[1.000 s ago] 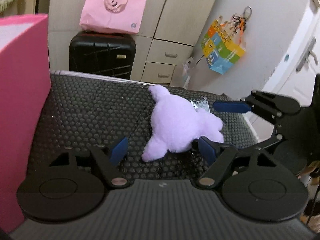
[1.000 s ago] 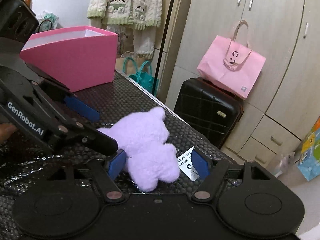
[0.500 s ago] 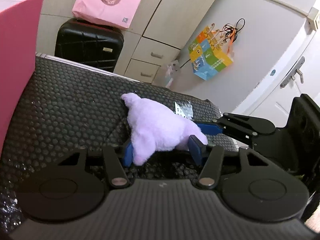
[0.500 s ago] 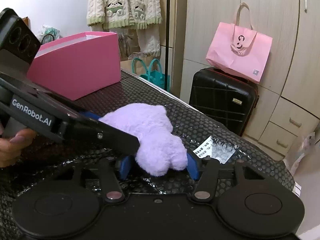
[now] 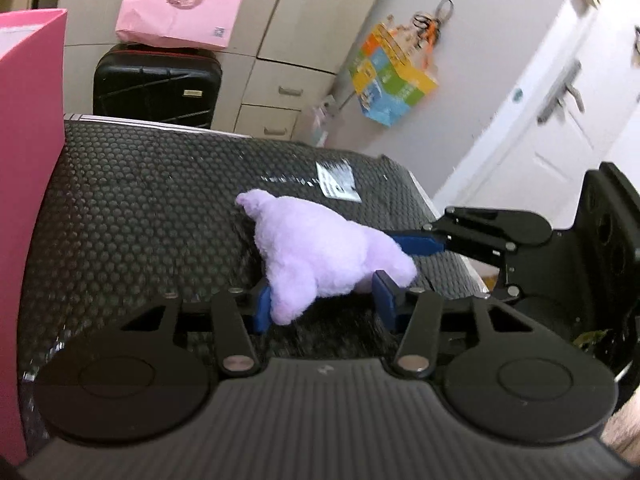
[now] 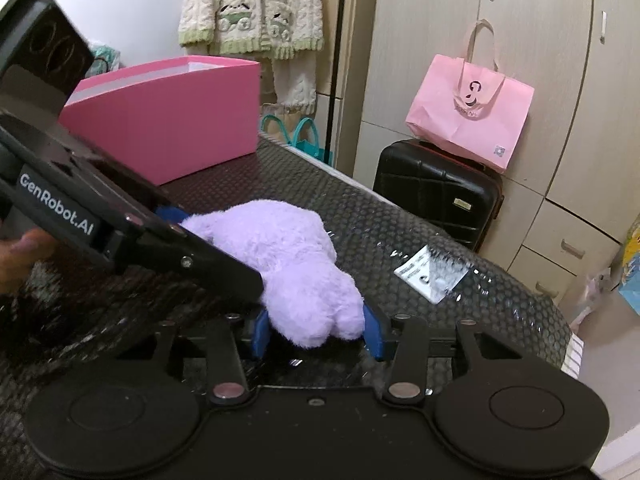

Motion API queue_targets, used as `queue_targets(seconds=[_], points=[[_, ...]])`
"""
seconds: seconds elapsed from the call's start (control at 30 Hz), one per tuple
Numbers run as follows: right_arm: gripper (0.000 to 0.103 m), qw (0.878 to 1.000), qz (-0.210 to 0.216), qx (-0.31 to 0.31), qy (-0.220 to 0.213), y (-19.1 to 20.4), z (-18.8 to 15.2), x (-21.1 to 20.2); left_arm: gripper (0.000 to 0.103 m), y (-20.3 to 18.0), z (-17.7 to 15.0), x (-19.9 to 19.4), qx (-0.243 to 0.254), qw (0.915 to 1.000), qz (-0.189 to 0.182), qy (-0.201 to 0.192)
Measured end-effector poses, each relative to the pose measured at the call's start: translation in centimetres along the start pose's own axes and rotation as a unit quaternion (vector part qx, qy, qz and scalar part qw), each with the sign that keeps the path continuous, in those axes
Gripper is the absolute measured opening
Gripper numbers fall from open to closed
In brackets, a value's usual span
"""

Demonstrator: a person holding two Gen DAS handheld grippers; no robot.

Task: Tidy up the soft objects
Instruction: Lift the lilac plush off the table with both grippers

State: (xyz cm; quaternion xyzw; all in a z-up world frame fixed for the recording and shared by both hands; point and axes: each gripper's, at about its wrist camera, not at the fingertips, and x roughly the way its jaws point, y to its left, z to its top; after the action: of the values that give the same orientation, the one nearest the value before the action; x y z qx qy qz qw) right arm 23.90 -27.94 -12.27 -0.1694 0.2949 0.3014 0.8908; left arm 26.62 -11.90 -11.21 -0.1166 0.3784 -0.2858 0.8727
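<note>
Now both jaws have narrowed: the left hand-held gripper (image 5: pixel 322 307) and right hand-held gripper (image 6: pixel 316 330) pinch the purple plush (image 6: pixel 288 264), ready to lift toward the pink box (image 6: pixel 168 120).

The plush toy (image 6: pixel 296 276) lies on the surface (image 6: pixel 400 232) at lower centre of the right wrist view, between the right tool (image 6: pixel 316 336) at bottom and the left tool (image 6: pixel 224 268) reaching in from the left. The box (image 6: pixel 168 120) sits on the surface upper left; a label (image 6: pixel 430 276) lies right of the toy. Behind the surface, a bag (image 6: pixel 470 108) rests on a suitcase (image 6: pixel 436 188).
</note>
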Motion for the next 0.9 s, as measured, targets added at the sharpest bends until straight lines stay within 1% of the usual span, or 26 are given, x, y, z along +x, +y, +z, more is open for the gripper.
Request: queue_targets(seconds=[0.2,0.4,0.53,0.7,0.9], points=[[0.051,1.0,-0.012,0.004,-0.009,2.1,-0.8,-2.0,0.048,-1.2,-1.6,-2.2,0.026,0.9996,-0.007,0.007],[0.051,0.999,-0.036,0.0,-0.017,5.0,-1.6,-4.3,0.048,-2.2,-3.1,-4.6,0.053,0.9983,-0.018,0.016],[0.051,0.999,-0.044,-0.001,-0.025,6.8,-1.8,-5.9,0.047,-2.8,-3.6,-5.7,0.055,0.9975,-0.031,0.032],[0.051,0.998,-0.05,-0.013,-0.022,9.1,-2.1,-7.1,0.047,-3.9,-4.7,-7.6,0.078,0.9957,-0.018,0.045],[0.05,0.998,-0.056,-0.02,-0.018,11.8,-2.1,-8.5,0.047,-4.5,-5.9,-10.0,0.095,0.9937,-0.028,0.053]])
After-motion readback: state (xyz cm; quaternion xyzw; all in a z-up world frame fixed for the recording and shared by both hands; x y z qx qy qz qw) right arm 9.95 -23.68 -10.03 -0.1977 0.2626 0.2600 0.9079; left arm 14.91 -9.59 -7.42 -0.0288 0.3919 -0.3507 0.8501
